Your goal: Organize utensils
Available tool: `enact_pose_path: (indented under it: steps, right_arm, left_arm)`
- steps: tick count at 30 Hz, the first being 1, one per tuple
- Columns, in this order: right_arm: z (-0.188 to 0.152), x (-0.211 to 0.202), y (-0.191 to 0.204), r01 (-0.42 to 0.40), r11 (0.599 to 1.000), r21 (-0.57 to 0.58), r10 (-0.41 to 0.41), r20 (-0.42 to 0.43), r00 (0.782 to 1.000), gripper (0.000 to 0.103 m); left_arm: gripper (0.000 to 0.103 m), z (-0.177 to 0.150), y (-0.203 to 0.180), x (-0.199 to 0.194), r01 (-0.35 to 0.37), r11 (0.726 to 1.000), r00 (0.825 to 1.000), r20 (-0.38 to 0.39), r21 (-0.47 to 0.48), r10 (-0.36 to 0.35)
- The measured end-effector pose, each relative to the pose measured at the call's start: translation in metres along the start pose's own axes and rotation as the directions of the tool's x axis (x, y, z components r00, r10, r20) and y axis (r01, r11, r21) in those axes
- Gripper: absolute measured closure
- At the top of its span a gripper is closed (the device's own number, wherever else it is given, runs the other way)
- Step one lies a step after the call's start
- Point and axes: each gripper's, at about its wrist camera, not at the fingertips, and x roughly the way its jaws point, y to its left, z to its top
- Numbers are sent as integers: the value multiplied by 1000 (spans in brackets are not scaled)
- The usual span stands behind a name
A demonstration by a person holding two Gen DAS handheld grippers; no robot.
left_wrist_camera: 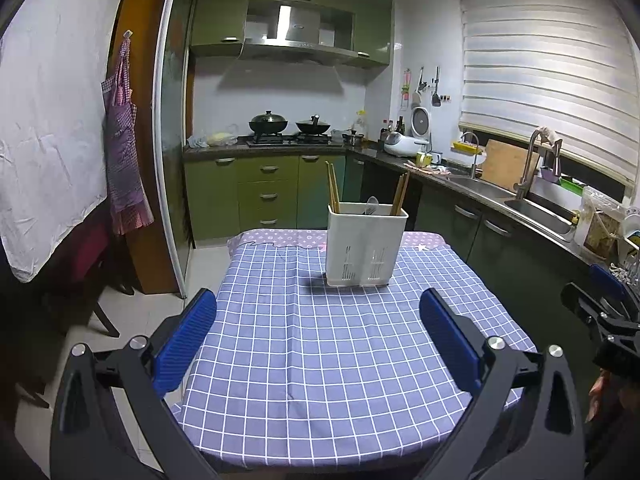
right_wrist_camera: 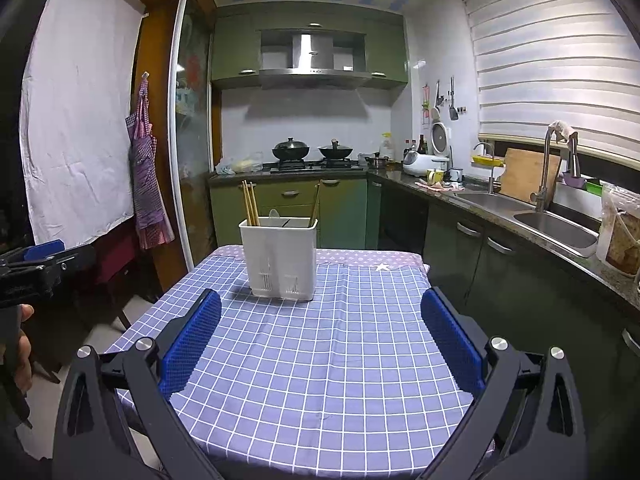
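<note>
The white utensil caddy [left_wrist_camera: 366, 245] stands upright toward the far end of the counter [left_wrist_camera: 320, 360], on its blue checked cloth. In it are two bunches of wooden chopsticks [left_wrist_camera: 333, 188], one in the caddy's left corner and one on its right side, with a spoon [left_wrist_camera: 371, 204] and what looks like a fork between them. No loose utensil lies anywhere on the cloth around the caddy, so the sorting looks done, or nearly so.

Both tools hang on the near side of the caddy, well apart from it. The left tool [left_wrist_camera: 318, 336] has its blue pads spread wide and nothing between them; the right tool [right_wrist_camera: 320, 336] is just as wide open and equally empty.

The trouble I would expect comes from the caddy itself. It is tall and narrow and looks like light plastic, and the chopsticks lean out well above its rim. A tool reaching in for one bunch could catch the rim or the leaning sticks and tip the whole thing toward the far edge, which is not far behind it. The cloth is another weak point: it is loose, with a crease running toward the caddy, and a tool dragging on it could pull the caddy along or rock it. The two tools also sit near each other and could collide if both went for the caddy together.
</note>
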Motion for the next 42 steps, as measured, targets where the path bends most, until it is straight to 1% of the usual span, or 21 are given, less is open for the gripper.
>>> enact_pose_path:
  steps: [7, 10, 18, 27, 42]
  right_arm:
    - [1, 3, 3, -5, 1000, -4, 5, -7, 1000, 5]
    - [1, 3, 4, -7, 1000, -3, 7, -6, 1000, 5]
    - [2, 4, 4, -10, 1000, 0, 10, -3, 1000, 5]
    - [1, 7, 4, -15, 1000, 2, 15, -6, 1000, 5]
    - [0, 8, 5, -20, 1000, 5, 20, -10, 1000, 5]
  left_arm:
    - [6, -2, 4, -1, -4, 1000, 1000, -2, -23, 4]
    - [6, -2, 4, -1, 5, 1000, 1000, -10, -26, -6]
    - [6, -3, -2, 1, 0, 1000, 1000, -27, -1, 0]
    - [6, -2, -3, -1, -8, 1000, 1000, -19, 2, 8]
    - [6, -5, -6, 2, -16, 1000, 999, -33, 13, 17]
